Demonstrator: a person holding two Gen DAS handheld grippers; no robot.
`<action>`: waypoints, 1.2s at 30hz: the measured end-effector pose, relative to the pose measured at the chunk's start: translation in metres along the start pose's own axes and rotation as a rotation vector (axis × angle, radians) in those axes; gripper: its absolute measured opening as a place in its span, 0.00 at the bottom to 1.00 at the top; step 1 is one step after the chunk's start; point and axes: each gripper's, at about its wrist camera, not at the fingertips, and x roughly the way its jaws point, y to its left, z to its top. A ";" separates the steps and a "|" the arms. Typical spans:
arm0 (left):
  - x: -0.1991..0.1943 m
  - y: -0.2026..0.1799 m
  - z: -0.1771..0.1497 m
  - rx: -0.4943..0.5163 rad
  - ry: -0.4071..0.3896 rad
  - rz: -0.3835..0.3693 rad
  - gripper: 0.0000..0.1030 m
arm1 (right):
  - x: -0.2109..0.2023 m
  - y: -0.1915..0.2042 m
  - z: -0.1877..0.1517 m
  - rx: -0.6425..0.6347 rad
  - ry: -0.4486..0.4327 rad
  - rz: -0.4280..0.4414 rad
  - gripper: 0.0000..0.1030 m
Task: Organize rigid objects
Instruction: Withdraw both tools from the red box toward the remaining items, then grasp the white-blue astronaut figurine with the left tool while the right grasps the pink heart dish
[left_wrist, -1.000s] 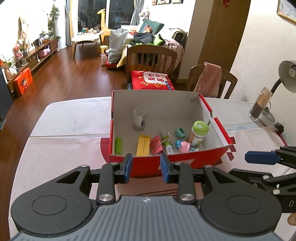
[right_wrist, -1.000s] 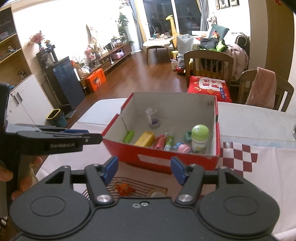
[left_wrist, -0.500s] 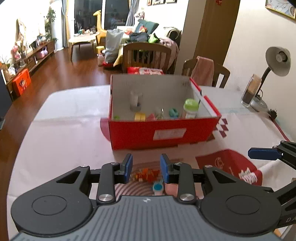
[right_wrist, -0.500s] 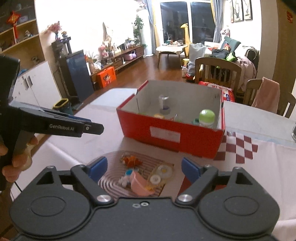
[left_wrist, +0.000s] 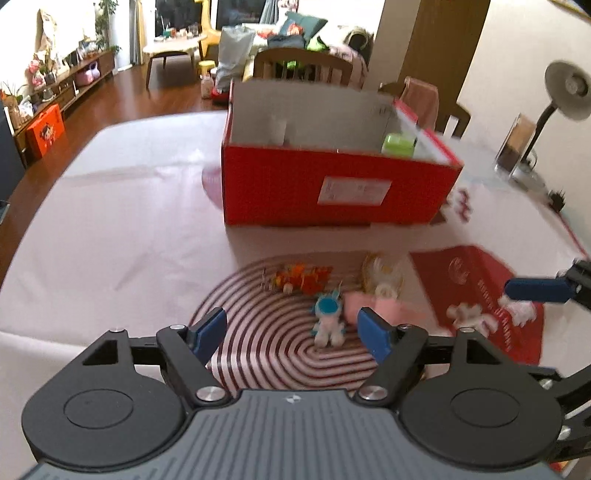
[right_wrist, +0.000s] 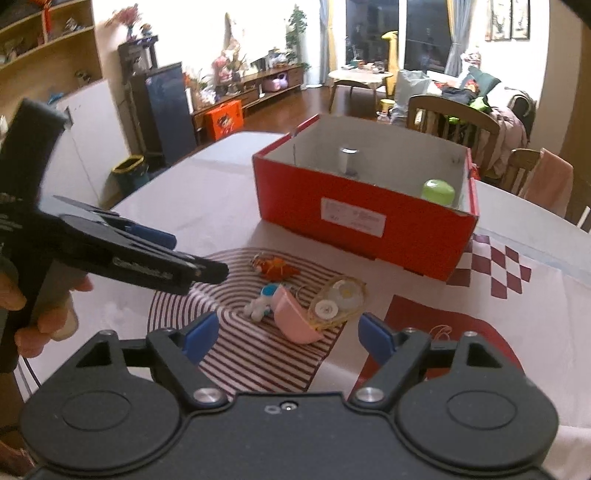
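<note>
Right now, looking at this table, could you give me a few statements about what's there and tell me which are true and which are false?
1. The red box stands open on top. True.
2. A green-capped bottle is inside the box. True.
3. The little astronaut toy lies inside the box. False: it lies on the striped mat in front of the box.
4. The left gripper holds the pink shell. False: its jaws have just been opening and nothing is between them.
5. The right gripper is open and empty. True.
</note>
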 end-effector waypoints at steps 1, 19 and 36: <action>0.007 0.000 -0.005 0.005 0.016 0.007 0.75 | 0.003 0.001 -0.002 -0.009 0.010 0.000 0.76; 0.061 -0.014 -0.015 0.050 0.066 -0.014 0.75 | 0.055 0.000 -0.003 -0.225 0.088 -0.009 0.43; 0.072 -0.032 -0.014 0.147 0.035 -0.006 0.38 | 0.060 -0.002 -0.006 -0.316 0.053 0.033 0.19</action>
